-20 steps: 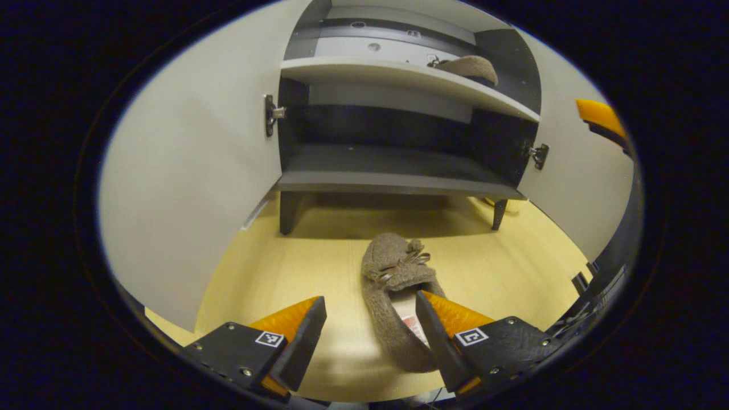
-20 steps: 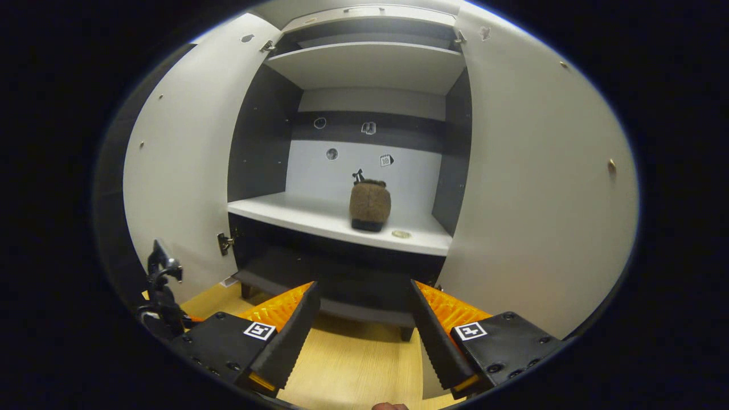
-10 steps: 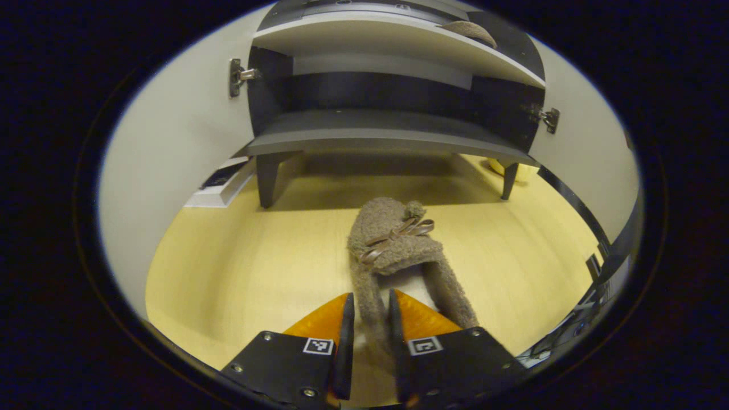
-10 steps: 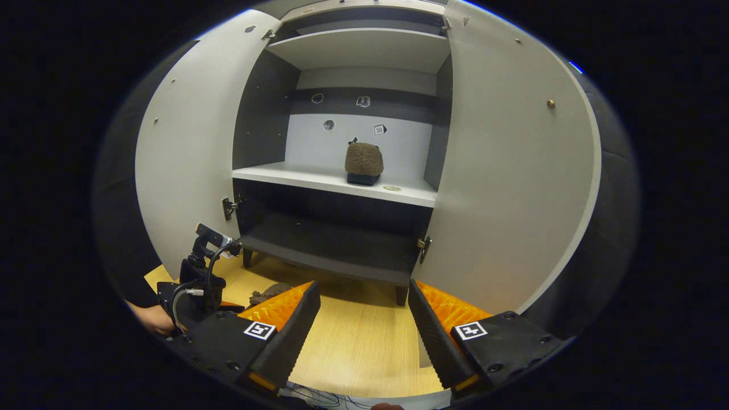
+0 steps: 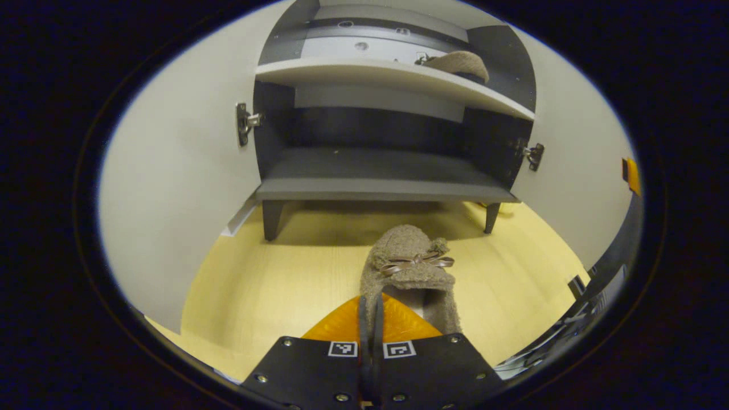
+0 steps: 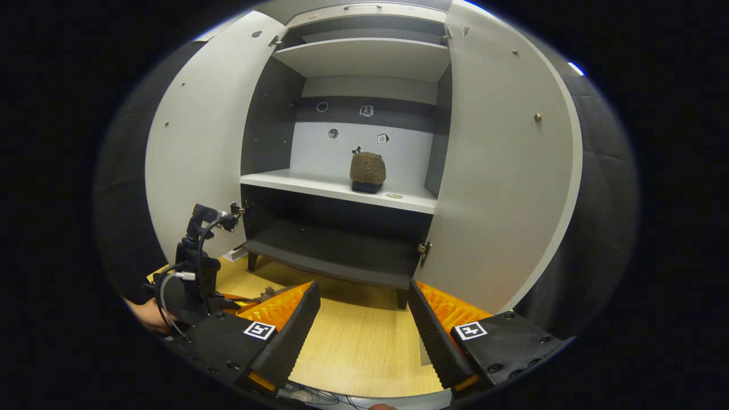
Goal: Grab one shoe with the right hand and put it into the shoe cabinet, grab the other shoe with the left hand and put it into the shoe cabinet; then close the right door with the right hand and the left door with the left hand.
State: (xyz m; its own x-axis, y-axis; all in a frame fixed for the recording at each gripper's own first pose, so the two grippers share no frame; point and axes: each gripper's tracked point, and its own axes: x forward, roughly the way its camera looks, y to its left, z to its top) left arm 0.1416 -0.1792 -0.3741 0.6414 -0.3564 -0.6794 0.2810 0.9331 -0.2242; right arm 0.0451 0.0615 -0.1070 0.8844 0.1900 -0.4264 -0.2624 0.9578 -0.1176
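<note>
Left tool [image 5: 370, 319]: clenched on the near side wall of the slipper [image 5: 411, 272].
Slipper axis: toe pointing far, toward the cabinet [image 5: 393, 181].
Right tool [image 6: 364, 319]: released, empty.

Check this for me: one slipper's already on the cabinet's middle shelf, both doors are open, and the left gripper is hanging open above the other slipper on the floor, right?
One thing is wrong: the left gripper is not open. In the left gripper view its fingers are shut on the side wall of the second slipper. The rest stands: the first slipper sits on the middle shelf and both doors are open.
</note>
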